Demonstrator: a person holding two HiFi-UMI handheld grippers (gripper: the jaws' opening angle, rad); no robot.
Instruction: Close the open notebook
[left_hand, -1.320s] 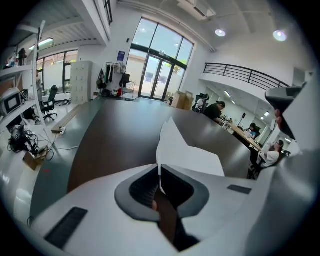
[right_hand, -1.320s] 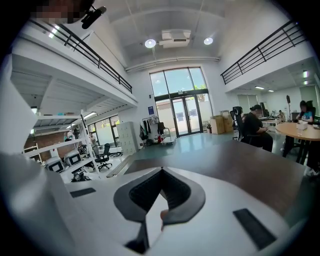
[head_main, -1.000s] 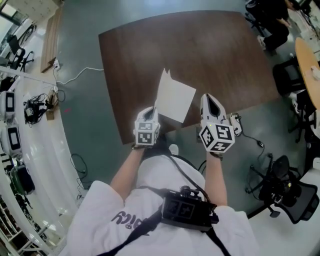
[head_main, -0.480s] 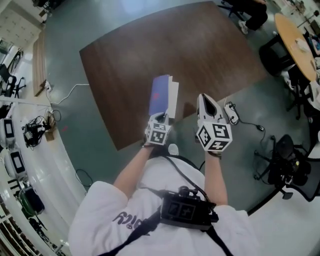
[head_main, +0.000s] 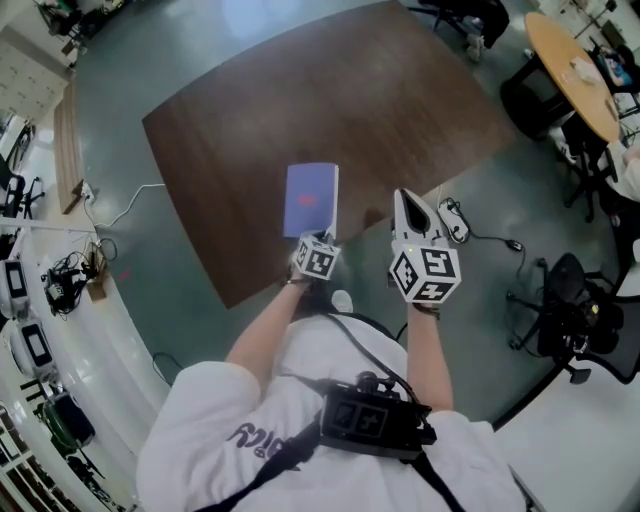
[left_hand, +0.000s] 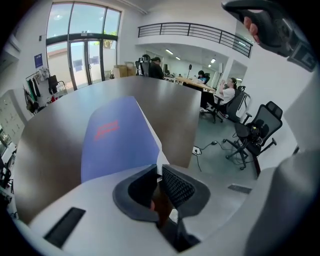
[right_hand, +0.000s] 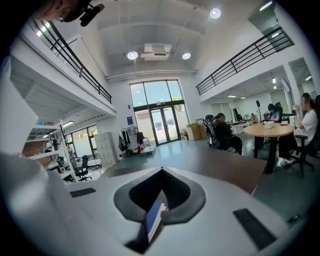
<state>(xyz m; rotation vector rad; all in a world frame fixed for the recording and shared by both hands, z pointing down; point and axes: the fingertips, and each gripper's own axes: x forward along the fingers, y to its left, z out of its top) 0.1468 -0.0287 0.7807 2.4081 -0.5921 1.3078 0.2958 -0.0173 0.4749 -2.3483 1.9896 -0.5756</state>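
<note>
Note: the thin blue-covered paper notebook (head_main: 311, 199) lies shut on the dark brown wooden table (head_main: 230, 150), near your edge. Your left gripper (head_main: 322, 240) has its jaws drawn together, apparently pinching its near corner. Your right gripper (head_main: 402, 196) is closed and empty. It looks light and floppy, so hold it at the spine.

We reach both bare forearms forward from white sleeves; our left gripper (head_main: 321, 240) sits low, its jaws pinched on the near edge of the notebook (head_main: 310, 198); our right gripper (head_main: 402, 198) hangs just beside it, higher, aimed level, jaws closed together on nothing.
</note>
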